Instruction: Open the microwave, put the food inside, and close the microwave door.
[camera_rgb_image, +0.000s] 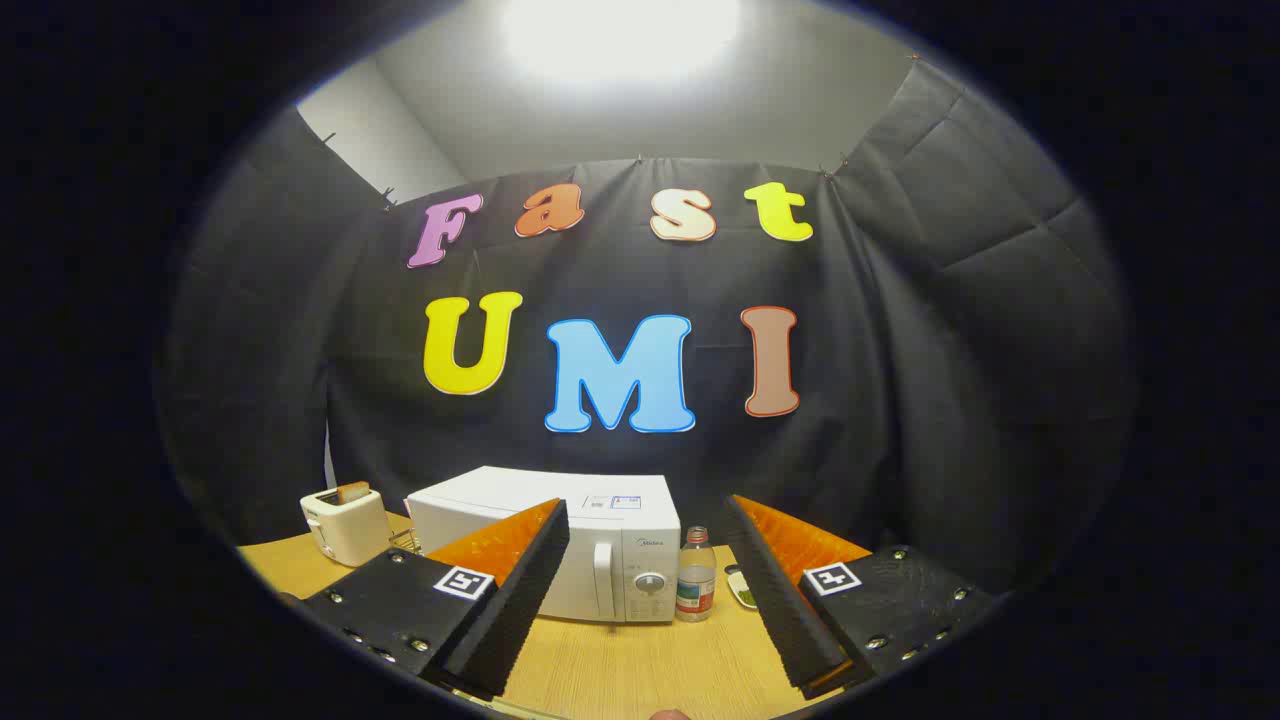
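I've got the tongs (645, 590) spread wide with nothing between the fingers, hanging back from the table (620, 665). Straight ahead, beyond the fingertips and framed in the gap between them, sits the microwave (560, 545), door closed. It's a box lying long side across my line of approach, front face turned toward me and a touch to my right. The handle (603, 580) is a vertical bar standing just left of the control panel, so its long axis runs up and down, crossing the line between my two fingers. That's the relation I care about: I reckon the handle wants the fingers either side of it, then a pull back toward me. A bottle (696, 577) stands just right of the microwave, near the right finger's line, so I'd judge a straight-in approach keeps clear of it. A toaster (345, 522) sits off beyond the left finger, well apart from the handle. There's a small thing past the bottle, too small to tell. Door not yet opened.
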